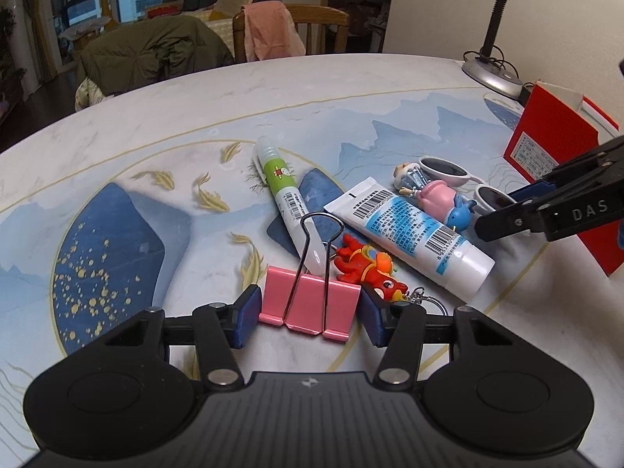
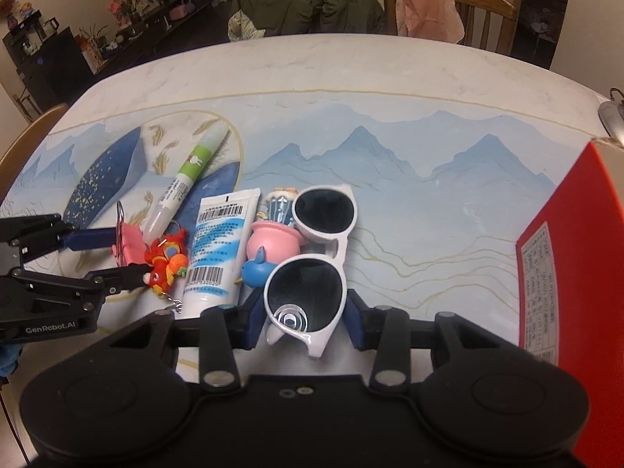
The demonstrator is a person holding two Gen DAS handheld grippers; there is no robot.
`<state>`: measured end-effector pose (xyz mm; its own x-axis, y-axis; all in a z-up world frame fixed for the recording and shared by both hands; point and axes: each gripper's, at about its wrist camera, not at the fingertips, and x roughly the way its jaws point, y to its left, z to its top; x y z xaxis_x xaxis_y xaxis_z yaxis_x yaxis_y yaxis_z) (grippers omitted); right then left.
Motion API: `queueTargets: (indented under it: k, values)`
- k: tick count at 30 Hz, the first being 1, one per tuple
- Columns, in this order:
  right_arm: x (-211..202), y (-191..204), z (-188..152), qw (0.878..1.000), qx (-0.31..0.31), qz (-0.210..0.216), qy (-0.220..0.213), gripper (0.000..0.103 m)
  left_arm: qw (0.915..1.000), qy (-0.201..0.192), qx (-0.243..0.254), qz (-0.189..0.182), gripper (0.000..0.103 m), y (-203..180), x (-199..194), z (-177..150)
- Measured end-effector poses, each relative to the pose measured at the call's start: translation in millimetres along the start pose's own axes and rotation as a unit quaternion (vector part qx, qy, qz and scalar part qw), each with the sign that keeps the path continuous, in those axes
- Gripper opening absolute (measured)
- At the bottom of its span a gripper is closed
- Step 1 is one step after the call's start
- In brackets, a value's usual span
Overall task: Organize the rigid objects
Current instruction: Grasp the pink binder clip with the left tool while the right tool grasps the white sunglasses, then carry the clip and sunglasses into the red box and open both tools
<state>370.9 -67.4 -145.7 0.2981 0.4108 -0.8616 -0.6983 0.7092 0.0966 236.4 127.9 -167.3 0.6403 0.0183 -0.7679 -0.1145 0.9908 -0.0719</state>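
Painted table [image 1: 128, 124] with every item heaped mid-table and the red box [image 1: 553, 144] far right seemingly unfilled: my left gripper [image 1: 308, 314] clamps the pink clip [image 1: 308, 306], my right gripper [image 2: 302, 321] straddles white sunglasses [image 2: 312, 284], grip uncertain.

Dim, cool indoor light; sharp centre, fisheye bending and dark vignette at edges; glare on white-framed sunglasses [image 2: 308, 273] at 6 o'clock.
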Motion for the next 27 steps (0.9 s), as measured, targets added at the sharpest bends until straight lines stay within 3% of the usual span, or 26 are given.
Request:
queueTargets:
  k: [18, 27]
  values:
    - [-63.7, 4.7, -45.9, 0.998, 0.049, 0.013, -0.033, 0.040, 0.9992, 0.006, -0.038, -0.009, 0.050, -9.6, -41.5, -19.5]
    - [-101.6, 7.4, -65.2, 0.996, 0.062, 0.025, -0.056, 0.040, 0.9976, -0.011, -0.062, -0.029, 0.050, -30.3, -79.5, -20.1]
